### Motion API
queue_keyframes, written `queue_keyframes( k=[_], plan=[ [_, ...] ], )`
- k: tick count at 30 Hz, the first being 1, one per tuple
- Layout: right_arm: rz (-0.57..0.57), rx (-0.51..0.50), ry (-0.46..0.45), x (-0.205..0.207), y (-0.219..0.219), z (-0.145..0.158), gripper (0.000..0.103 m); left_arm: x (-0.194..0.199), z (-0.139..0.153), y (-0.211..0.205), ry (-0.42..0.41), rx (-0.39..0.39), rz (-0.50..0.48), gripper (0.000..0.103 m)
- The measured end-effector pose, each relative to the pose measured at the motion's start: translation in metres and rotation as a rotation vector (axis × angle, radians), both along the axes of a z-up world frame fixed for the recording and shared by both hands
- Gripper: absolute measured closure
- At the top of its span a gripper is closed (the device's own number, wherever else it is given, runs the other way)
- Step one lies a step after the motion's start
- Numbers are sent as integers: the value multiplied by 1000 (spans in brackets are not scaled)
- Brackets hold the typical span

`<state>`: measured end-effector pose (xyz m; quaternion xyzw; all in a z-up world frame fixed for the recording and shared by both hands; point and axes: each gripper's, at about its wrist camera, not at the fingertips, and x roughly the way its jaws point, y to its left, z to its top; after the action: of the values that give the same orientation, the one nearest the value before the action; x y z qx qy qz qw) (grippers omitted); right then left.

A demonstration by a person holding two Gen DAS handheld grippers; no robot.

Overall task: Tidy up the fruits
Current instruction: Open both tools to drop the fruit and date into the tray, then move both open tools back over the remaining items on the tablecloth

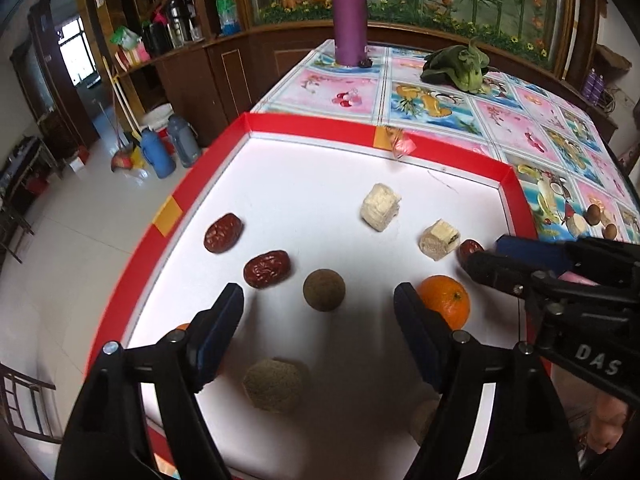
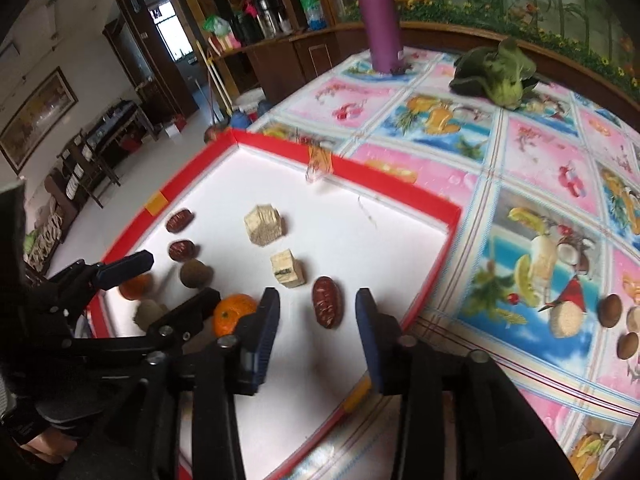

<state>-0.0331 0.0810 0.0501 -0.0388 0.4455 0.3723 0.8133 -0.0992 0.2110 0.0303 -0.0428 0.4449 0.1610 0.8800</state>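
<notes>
Fruits lie in the red tray (image 1: 172, 216).
Left gripper (image 1: 319, 312) and right gripper (image 2: 318, 312) both hang open, holding nothing.

left wrist: close, tilted down over tray (image 1: 256, 120) left half | right wrist: close, down over right half | shared: tray, worktop (image 2: 520, 152), purple bottle (image 1: 350, 20)

Three red dates (image 1: 223, 233), orange (image 1: 446, 305), brown longans (image 1: 323, 289) scattered in tray (image 1: 312, 125).
</notes>
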Motion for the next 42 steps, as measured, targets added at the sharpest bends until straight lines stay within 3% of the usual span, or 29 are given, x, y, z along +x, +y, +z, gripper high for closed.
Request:
queue_keyframes(
  k=[5,9,11,17,24,36,42],
  plan=[
    [-31,41,-61,-4,-30,17,55,-4,14,-9,-26,24,10,14],
    [-85,60,-101,-3,-63,28,54,-10,34,-25,-70,59,7,12],
    [-111,59,-126,-5,-79,33,53,-12,42,-34,-90,75,0,5],
    [-190,82,-164,-6,-130,39,46,-16,67,-80,-142,123,-83,2],
    [-267,94,-172,-8,-181,39,45,-13,86,-139,-173,160,-194,0],
    [-346,78,-174,-7,-246,29,36,1,95,-207,-167,201,-289,0],
    [-365,11,-129,10,-260,8,36,22,69,-214,-80,186,-301,0]
  ],
)
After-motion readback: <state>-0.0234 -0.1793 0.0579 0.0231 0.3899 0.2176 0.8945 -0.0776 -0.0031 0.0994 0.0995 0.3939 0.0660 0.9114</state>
